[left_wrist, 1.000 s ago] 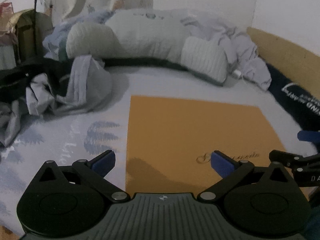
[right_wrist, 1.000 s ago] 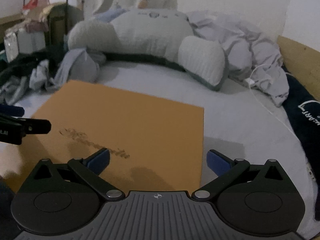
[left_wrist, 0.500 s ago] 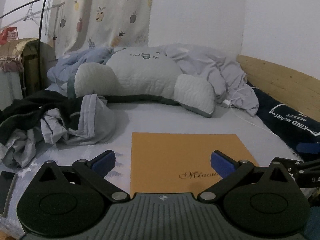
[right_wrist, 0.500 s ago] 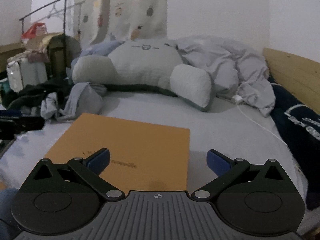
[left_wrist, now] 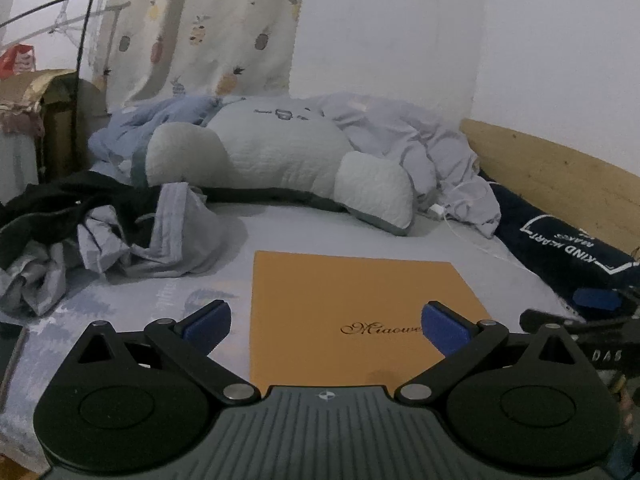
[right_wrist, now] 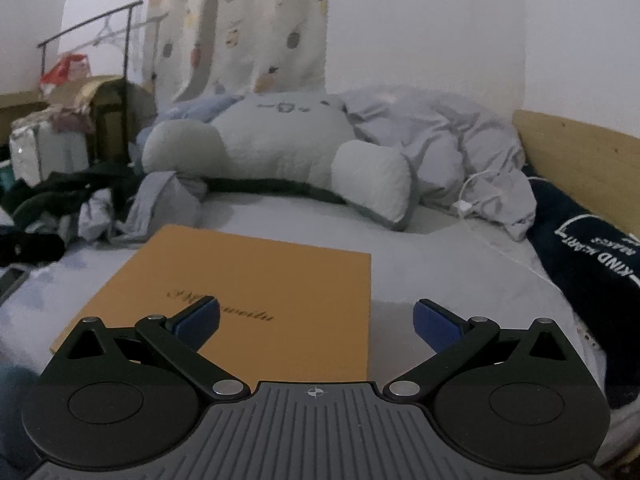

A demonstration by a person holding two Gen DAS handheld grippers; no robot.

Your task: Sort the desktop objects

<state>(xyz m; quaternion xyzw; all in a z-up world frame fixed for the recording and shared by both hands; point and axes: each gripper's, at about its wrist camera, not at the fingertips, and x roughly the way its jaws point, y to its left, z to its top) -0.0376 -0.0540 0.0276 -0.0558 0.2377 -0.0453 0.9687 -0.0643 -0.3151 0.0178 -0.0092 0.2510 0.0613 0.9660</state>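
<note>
An orange flat board [left_wrist: 352, 312] with gold script lettering lies on the bed sheet; it also shows in the right wrist view [right_wrist: 260, 300]. My left gripper [left_wrist: 326, 326] is open and empty, held above the board's near edge. My right gripper [right_wrist: 316, 320] is open and empty, above the board's right edge. The right gripper's fingertip [left_wrist: 596, 299] shows at the far right of the left wrist view.
A large pale green cushion [left_wrist: 276, 168] and a rumpled grey duvet [left_wrist: 420, 148] lie at the bed's head. Crumpled clothes [left_wrist: 120, 232] lie left. A dark blue printed cloth [left_wrist: 560, 248] and wooden bed rail [left_wrist: 560, 176] run along the right. A white charger cable [right_wrist: 476, 196] lies there.
Both cameras have pulled back and tilted up, so the board looks smaller and farther and the curtain and wall have come into view. Both grippers have stayed open.
</note>
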